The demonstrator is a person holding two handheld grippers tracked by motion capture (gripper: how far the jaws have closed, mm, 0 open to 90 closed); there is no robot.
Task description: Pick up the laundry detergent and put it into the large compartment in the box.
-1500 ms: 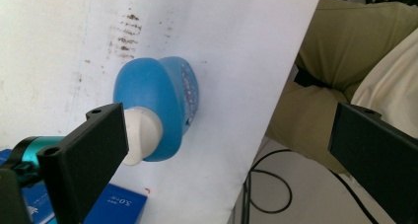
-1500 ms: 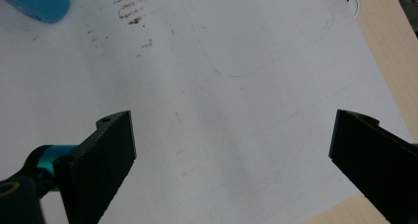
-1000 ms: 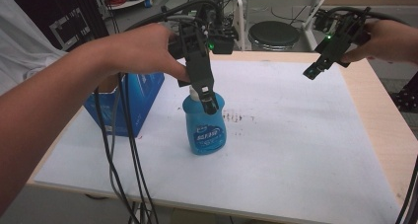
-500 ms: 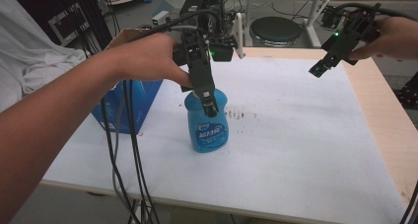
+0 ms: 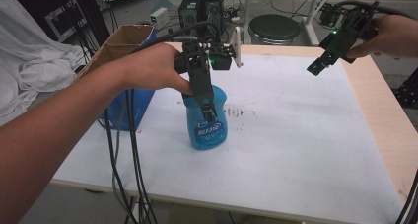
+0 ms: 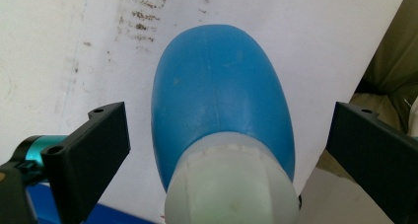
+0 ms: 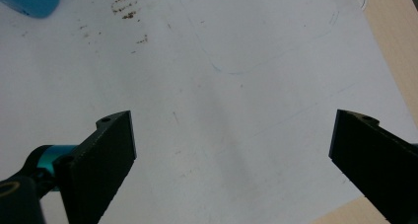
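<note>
Beside box point(image 5: 121, 103) — blue bottle point(image 5: 207, 130), capped, upright.

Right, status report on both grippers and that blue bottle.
Left gripper over the blue bottle, fingers closing around its white cap, gaps either side. Right gripper open, held high. Nothing in the way.

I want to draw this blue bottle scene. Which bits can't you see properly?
- Blue bottle label: too small and blurred in the high view.
- Its white cap: cut off by the bottom edge in the left gripper view.
- Cardboard box: inside hidden by its wall and the forearm, high view.
</note>
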